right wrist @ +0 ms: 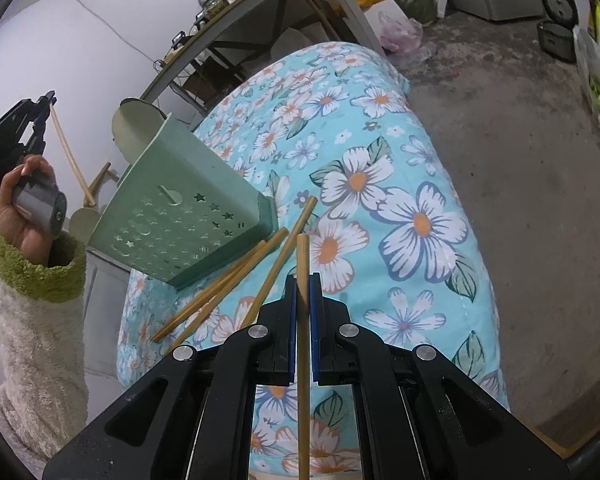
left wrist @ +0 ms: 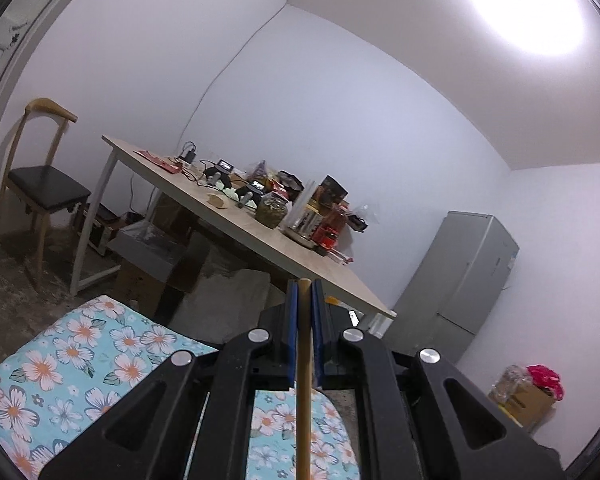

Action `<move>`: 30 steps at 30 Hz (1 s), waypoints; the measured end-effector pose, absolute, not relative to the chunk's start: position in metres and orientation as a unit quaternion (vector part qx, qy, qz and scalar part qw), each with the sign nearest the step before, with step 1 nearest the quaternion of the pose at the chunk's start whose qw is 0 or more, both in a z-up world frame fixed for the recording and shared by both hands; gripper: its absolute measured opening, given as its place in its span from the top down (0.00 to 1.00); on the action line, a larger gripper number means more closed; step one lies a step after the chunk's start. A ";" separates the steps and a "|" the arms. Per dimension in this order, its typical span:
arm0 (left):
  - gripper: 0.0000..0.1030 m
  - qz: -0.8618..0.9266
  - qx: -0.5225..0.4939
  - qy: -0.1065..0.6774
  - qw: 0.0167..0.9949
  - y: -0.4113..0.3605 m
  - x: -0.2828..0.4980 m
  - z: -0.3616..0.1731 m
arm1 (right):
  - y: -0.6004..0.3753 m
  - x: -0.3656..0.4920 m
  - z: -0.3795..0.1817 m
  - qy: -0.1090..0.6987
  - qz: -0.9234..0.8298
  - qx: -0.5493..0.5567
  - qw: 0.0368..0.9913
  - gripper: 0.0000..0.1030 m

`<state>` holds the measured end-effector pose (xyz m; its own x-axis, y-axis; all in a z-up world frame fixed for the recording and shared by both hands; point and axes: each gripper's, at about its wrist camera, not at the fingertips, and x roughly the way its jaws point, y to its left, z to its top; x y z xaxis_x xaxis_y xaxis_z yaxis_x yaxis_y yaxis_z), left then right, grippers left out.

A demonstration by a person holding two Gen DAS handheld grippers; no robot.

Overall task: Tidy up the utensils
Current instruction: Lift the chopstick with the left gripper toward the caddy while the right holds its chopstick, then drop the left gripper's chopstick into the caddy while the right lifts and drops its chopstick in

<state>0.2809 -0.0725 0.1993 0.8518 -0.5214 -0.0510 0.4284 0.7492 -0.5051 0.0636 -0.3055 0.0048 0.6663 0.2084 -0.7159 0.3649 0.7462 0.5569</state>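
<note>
Right wrist view: a chopstick [right wrist: 302, 280] is clamped in the right gripper [right wrist: 303, 280]; another [left wrist: 305, 320] is pinched by the left gripper [left wrist: 305, 292].
Three loose chopsticks [right wrist: 236, 280] lie at 10 o'clock beside the tilted holder [right wrist: 172, 216], which could be tipped over by an off-centre insertion.

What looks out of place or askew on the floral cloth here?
The green utensil holder lies tipped on its side rather than upright. Three chopsticks lie loose and crossed beside its base. Each claw, left and right, is shut on a single chopstick.
</note>
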 end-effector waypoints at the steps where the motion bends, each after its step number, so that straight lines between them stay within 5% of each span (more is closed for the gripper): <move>1: 0.94 -0.255 -0.242 0.098 0.931 -0.076 0.282 0.198 | -0.306 0.064 0.004 0.405 -0.046 0.354 0.841 0.96; 23: 0.93 -0.264 -0.192 0.182 0.927 -0.083 0.261 0.145 | -0.312 0.050 0.004 0.389 -0.052 0.362 0.846 0.96; 30: 0.61 -0.294 -0.184 0.200 0.916 -0.061 0.228 0.151 | -0.311 0.048 0.025 0.370 -0.049 0.348 0.860 0.96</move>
